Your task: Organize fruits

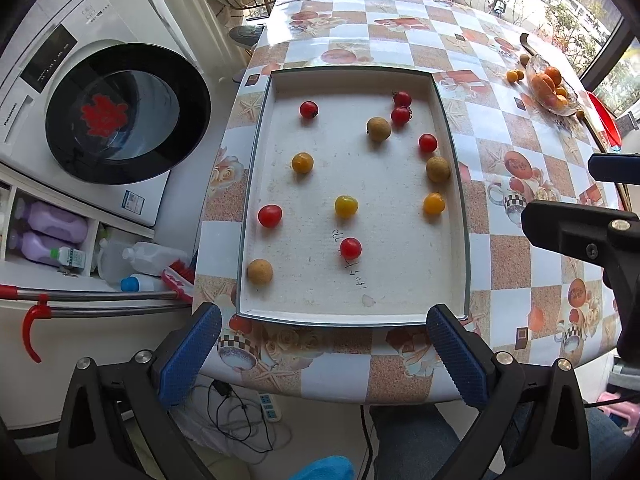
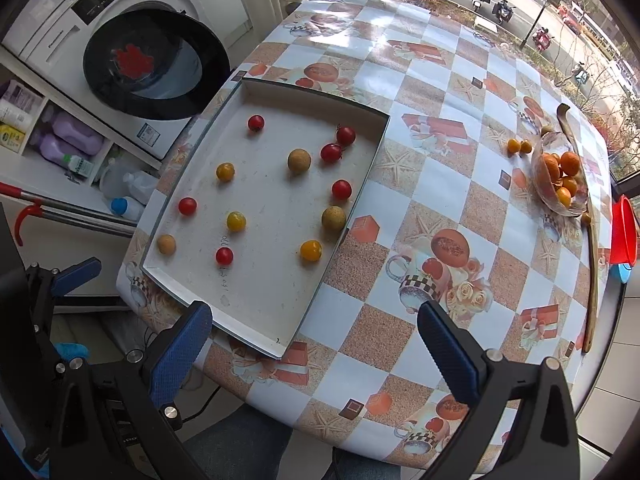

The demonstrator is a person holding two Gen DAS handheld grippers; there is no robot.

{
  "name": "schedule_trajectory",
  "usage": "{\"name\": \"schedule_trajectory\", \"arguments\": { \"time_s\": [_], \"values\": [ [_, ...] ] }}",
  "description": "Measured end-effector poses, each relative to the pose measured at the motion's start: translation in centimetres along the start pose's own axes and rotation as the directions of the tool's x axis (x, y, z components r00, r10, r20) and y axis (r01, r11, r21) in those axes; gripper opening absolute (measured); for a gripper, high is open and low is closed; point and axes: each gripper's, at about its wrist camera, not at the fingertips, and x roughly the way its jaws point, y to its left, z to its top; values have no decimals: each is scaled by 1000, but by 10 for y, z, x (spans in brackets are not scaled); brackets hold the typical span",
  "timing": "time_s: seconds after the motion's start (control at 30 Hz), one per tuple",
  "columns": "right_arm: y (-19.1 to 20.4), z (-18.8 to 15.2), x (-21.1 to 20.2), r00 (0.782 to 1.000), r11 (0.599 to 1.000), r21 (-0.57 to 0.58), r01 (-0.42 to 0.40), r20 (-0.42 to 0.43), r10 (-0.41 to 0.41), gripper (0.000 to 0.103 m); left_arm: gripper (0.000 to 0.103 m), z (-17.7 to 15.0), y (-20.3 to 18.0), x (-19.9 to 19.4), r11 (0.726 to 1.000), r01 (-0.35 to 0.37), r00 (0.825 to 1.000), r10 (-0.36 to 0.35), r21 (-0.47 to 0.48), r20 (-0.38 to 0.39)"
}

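I see both my tongs hanging released over the near edge of a table covered in a checked orange-and-white patterned cloth (image 2: 436,184). My left gripper (image 1: 324,356) has its blue ribbed pads spread wide, holding nothing, just short of a shallow white rectangular tray (image 1: 456,216). My right gripper (image 2: 316,350) is likewise spread and empty, near the tray's right corner. Scattered apart inside the tray lie red cherry tomatoes (image 1: 270,215), yellow-orange cherry tomatoes (image 1: 346,205) and brown round longans (image 1: 259,271). Well apart, at the table's far right, a clear glass bowl of oranges (image 2: 560,176) stands. A white front-loading washing machine (image 1: 128,112) is left of the table.
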Motion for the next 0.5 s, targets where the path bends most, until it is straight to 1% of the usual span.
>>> {"name": "schedule_trajectory", "arguments": {
  "time_s": [0.17,0.5],
  "values": [
    [1,-3,-11,1000,1000,6,8,12,-8,103,103,1,2,-11,1000,12,1000,-12,13,8],
    [3,-5,-29,998,999,-8,33,50,-32,103,103,2,-7,-28,998,-6,999,4,57,39]
  ]
}}
